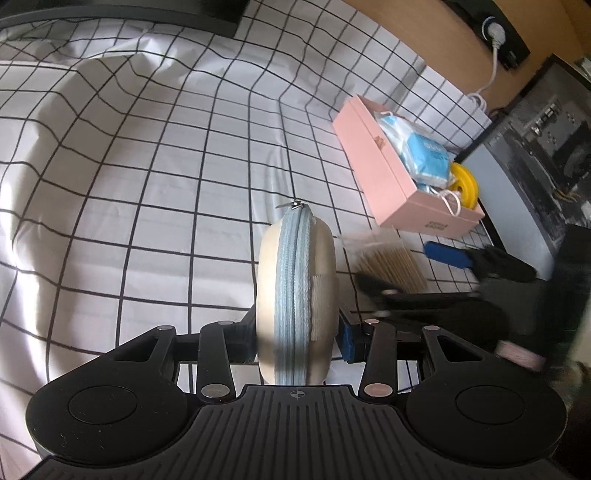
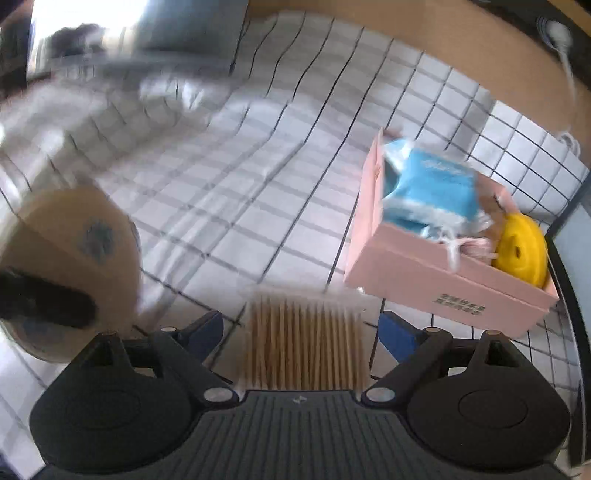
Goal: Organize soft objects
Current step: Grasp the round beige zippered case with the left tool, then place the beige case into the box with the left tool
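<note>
My left gripper (image 1: 297, 334) is shut on a round beige pouch (image 1: 297, 295) with a light blue zipper, held edge-on above the checked cloth. The pouch also shows at the left of the right wrist view (image 2: 70, 258), blurred. My right gripper (image 2: 303, 332) is open, its blue-padded fingers on either side of a clear packet of cotton swabs (image 2: 306, 343) lying on the cloth. The packet (image 1: 388, 266) and right gripper (image 1: 447, 258) also show in the left wrist view. A pink box (image 1: 384, 170) holds blue packets (image 1: 421, 151) and a yellow round thing (image 1: 463, 182).
White cloth with a black grid (image 1: 147, 166) covers the surface, wrinkled in places. The pink box (image 2: 436, 273) sits at the right by a dark cabinet (image 1: 535, 147). A white cable and wall socket (image 1: 495, 33) are on the tan wall behind.
</note>
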Action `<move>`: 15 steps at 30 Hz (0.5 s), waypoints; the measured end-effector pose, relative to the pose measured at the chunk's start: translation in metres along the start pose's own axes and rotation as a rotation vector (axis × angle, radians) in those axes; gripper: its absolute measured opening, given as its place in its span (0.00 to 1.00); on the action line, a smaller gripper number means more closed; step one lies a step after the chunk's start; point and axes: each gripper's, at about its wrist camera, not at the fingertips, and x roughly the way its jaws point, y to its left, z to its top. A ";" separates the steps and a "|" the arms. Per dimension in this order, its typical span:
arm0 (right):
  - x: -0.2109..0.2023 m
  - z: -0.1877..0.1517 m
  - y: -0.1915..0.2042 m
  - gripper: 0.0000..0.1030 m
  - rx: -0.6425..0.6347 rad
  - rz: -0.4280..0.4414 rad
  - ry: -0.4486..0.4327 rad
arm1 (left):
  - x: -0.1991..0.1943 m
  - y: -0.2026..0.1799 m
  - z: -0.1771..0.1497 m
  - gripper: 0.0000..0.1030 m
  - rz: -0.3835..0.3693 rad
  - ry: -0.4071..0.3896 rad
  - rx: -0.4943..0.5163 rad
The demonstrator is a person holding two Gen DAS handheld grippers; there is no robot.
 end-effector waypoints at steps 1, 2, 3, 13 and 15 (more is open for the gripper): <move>0.005 0.000 0.000 0.91 0.004 -0.026 0.008 | 0.000 0.000 0.000 0.43 -0.003 0.004 0.007; 0.006 0.000 -0.004 0.91 0.028 -0.035 0.002 | 0.000 0.000 0.000 0.43 -0.004 0.007 0.010; 0.008 0.001 -0.009 0.91 0.054 -0.032 0.016 | 0.000 -0.001 -0.001 0.43 -0.005 0.009 0.012; -0.028 -0.019 -0.047 0.68 0.119 0.093 0.024 | 0.001 -0.018 -0.004 0.43 0.061 -0.017 0.075; -0.043 -0.026 -0.057 0.68 0.106 0.089 -0.003 | 0.002 -0.026 -0.005 0.43 0.067 -0.010 0.095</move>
